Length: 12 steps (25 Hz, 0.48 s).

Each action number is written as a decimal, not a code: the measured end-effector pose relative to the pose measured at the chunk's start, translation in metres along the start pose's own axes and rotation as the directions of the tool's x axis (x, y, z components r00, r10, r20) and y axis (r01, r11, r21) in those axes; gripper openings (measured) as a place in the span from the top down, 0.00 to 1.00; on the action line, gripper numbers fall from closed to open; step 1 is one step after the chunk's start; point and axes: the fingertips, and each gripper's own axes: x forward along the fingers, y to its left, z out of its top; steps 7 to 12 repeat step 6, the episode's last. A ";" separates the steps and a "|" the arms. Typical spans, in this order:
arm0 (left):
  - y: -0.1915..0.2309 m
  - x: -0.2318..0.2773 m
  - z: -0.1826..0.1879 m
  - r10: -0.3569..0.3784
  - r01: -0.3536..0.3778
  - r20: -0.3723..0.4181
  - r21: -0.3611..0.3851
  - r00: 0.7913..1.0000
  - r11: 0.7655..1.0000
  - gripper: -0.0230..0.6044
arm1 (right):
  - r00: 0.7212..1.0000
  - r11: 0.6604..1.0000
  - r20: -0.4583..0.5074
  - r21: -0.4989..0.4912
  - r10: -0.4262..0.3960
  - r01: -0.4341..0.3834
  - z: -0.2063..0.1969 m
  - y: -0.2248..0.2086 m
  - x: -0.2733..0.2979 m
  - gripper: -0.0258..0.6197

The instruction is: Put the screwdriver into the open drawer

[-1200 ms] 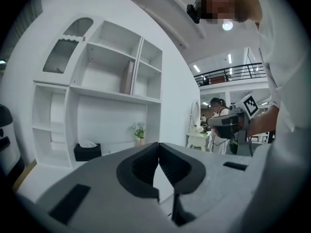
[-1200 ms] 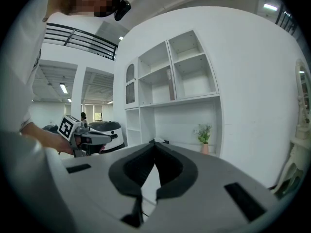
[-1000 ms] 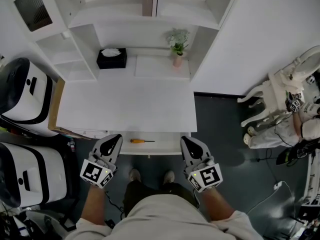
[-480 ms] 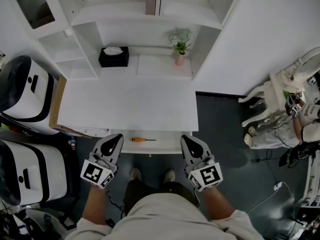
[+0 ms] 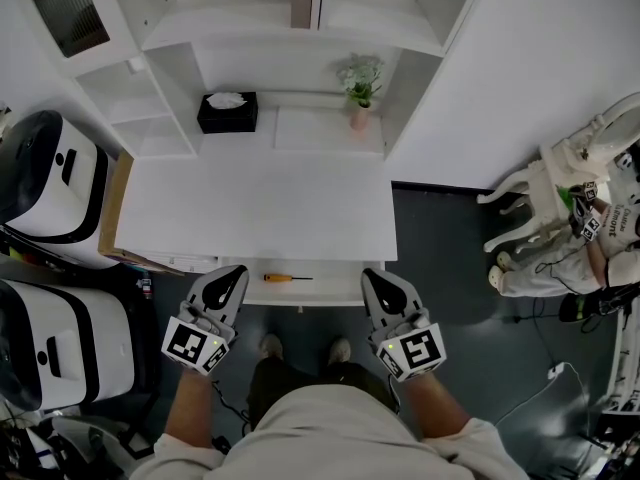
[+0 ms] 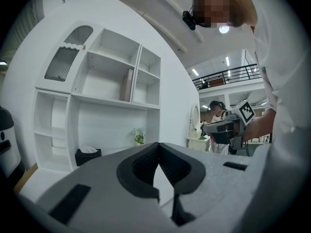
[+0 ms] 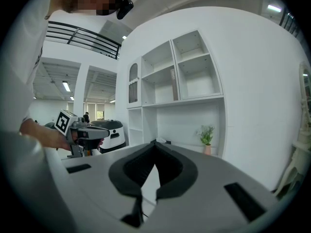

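Observation:
A small screwdriver [image 5: 285, 279] with an orange handle lies flat in the shallow open drawer [image 5: 330, 290] that juts out under the white desk's [image 5: 255, 208] front edge. My left gripper [image 5: 227, 279] is held level just left of the drawer, shut and empty. My right gripper [image 5: 376, 282] is held at the drawer's right end, also shut with nothing in it. The screwdriver rests between the two, touched by neither. In the left gripper view the jaws [image 6: 158, 144] meet at their tips; in the right gripper view the jaws [image 7: 154, 142] do too.
A black tissue box [image 5: 227, 111] and a small potted plant [image 5: 360, 86] stand at the back of the desk under white shelves. Two white and black machines [image 5: 50, 193] crowd the left side. A white chair [image 5: 555, 183] and another person stand at the right.

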 end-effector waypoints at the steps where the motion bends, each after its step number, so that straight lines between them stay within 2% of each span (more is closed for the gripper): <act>1: 0.000 0.000 0.000 -0.001 0.001 0.000 0.000 1.000 1.000 0.96 | 1.000 1.000 -0.001 0.000 0.000 0.000 0.000 0.000 0.000 0.96; 12: -0.003 0.002 0.001 -0.002 0.002 0.004 0.000 1.000 1.000 0.96 | 1.000 1.000 -0.001 -0.002 -0.001 0.001 -0.001 -0.002 -0.002 0.96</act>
